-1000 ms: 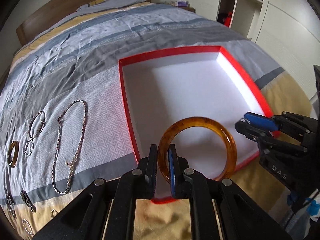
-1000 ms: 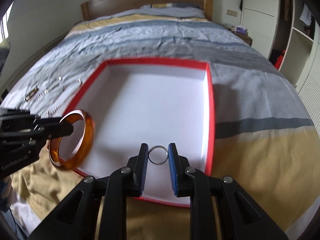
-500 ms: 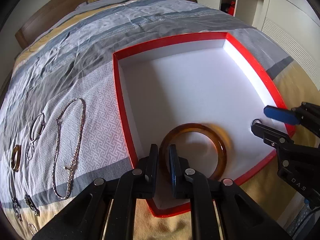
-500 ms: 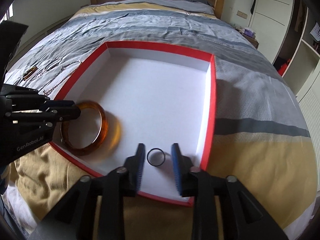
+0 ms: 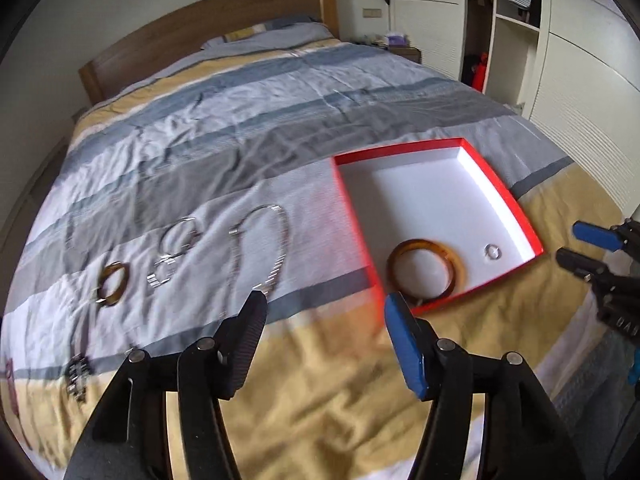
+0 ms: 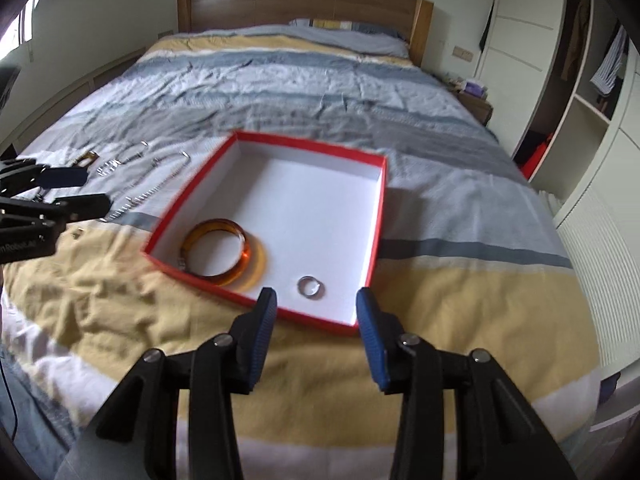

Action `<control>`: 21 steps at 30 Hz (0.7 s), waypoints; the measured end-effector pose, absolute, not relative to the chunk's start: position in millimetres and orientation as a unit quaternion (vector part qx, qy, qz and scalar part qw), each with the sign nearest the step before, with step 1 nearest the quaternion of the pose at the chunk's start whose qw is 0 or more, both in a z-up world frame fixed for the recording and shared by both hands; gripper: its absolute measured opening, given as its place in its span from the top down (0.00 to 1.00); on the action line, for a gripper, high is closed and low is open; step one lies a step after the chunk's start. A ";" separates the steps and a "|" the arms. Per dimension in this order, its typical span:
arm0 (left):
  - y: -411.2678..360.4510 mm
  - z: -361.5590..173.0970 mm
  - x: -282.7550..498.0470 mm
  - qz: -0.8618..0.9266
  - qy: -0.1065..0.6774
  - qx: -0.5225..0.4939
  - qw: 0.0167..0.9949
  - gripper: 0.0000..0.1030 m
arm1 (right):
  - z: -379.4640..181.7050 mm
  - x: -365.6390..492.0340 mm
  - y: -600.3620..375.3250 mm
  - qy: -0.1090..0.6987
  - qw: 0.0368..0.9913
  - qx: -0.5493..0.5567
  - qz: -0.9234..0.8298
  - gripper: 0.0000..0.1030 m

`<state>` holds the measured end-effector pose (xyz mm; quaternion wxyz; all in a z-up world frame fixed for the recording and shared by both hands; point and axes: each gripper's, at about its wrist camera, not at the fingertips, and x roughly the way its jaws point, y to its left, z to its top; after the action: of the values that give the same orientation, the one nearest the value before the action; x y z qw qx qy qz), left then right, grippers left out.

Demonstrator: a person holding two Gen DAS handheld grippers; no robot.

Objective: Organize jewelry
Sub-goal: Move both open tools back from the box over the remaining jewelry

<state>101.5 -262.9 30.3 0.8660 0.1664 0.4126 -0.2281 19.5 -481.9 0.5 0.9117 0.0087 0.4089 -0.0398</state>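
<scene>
A red box with a white inside (image 5: 504,190) (image 6: 376,248) lies on the bed. An amber bangle (image 5: 426,268) (image 6: 218,252) and a small silver ring (image 5: 493,251) (image 6: 310,286) lie in its near end. My left gripper (image 5: 324,320) is open and empty, above the bedspread left of the box; it also shows in the right wrist view (image 6: 80,190). My right gripper (image 6: 316,308) is open and empty, just short of the box's near edge; it also shows in the left wrist view (image 5: 576,244). A silver chain necklace (image 5: 260,248), silver bracelets (image 5: 176,244) and a small amber ring (image 5: 112,284) lie on the bedspread to the left.
More small jewelry (image 5: 78,372) lies at the bed's near left. The wooden headboard (image 6: 304,12) is at the far end. White wardrobes and open shelves (image 6: 580,92) stand along the right side, with a nightstand (image 6: 474,100) next to the bed.
Both grippers opened, letting go of the amber bangle and the silver ring, which now lie in the box. Both grippers pulled back and up; the left one swung left.
</scene>
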 end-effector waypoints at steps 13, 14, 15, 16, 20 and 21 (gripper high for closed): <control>-64.6 118.4 37.4 -0.121 0.352 0.127 0.919 0.27 | 93.7 -54.2 -389.3 0.320 0.947 0.028 0.007 0.62; -52.6 122.0 32.3 -0.114 0.346 0.125 0.923 0.27 | 101.7 -59.4 -378.9 0.310 0.950 0.030 0.014 0.62; -40.6 124.8 27.1 -0.107 0.341 0.124 0.926 0.27 | 106.9 -62.0 -372.0 0.304 0.952 0.031 0.018 0.62; -29.6 126.4 22.4 -0.102 0.338 0.120 0.928 0.25 | 112.5 -64.6 -363.2 0.297 0.954 0.029 0.023 0.62; -1.1 123.1 10.6 -0.083 0.335 0.106 0.933 0.19 | 124.2 -68.7 -337.4 0.282 0.958 0.029 0.042 0.62; 5.1 119.2 8.8 -0.081 0.337 0.102 0.932 0.19 | 125.3 -68.0 -330.8 0.280 0.958 0.031 0.048 0.62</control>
<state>8.8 5.1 119.2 0.9324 0.1015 0.3374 -0.0808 -68.0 -330.8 125.3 0.9582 0.0314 0.2803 0.0478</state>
